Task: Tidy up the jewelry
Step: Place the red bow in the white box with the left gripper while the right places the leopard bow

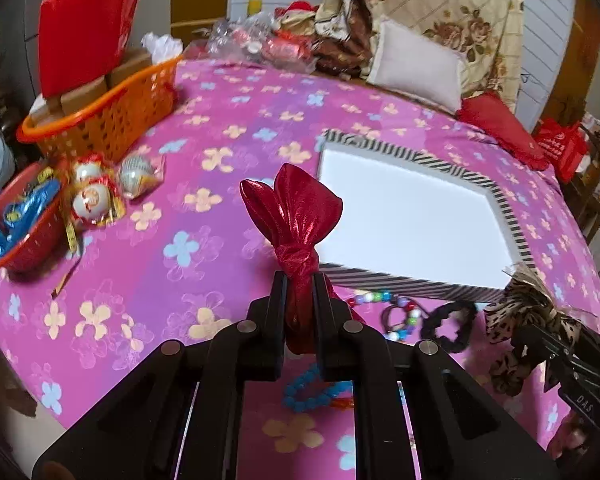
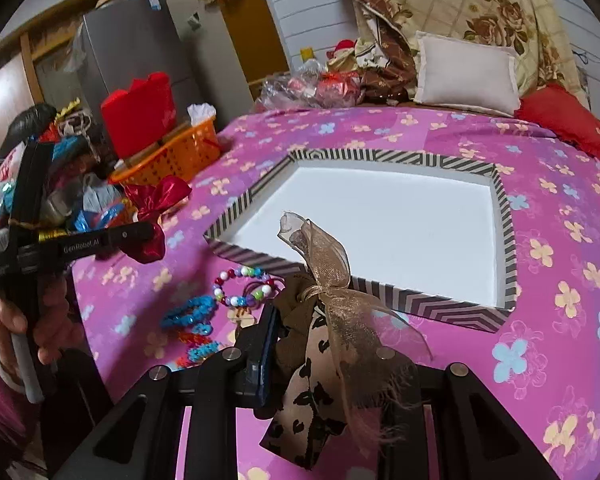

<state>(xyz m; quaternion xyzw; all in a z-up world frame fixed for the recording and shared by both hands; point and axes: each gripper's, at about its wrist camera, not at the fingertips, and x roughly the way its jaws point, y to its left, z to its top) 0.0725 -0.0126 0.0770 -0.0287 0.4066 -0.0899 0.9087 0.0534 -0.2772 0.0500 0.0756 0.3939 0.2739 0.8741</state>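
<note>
My left gripper [image 1: 300,280] is shut on a shiny red fabric bow [image 1: 296,216] and holds it above the pink bedspread, just left of the striped box [image 1: 504,216] with a white inside. My right gripper [image 2: 320,320] is shut on a leopard-print bow with gauze ribbon [image 2: 324,280], near the box's front edge [image 2: 440,304]. On the bedspread in front of the box lie a multicolour bead bracelet [image 1: 400,312], a black scrunchie [image 1: 448,320] and a blue bead bracelet [image 1: 304,392]. The left gripper [image 2: 140,236] with the red bow [image 2: 160,196] shows in the right wrist view.
An orange basket [image 1: 100,116] with a red box stands at the back left. A red bowl [image 1: 20,248] and wrapped balls [image 1: 92,196] lie at the left. Pillows [image 1: 416,64] and bags are piled at the back. The bed edge runs along the left.
</note>
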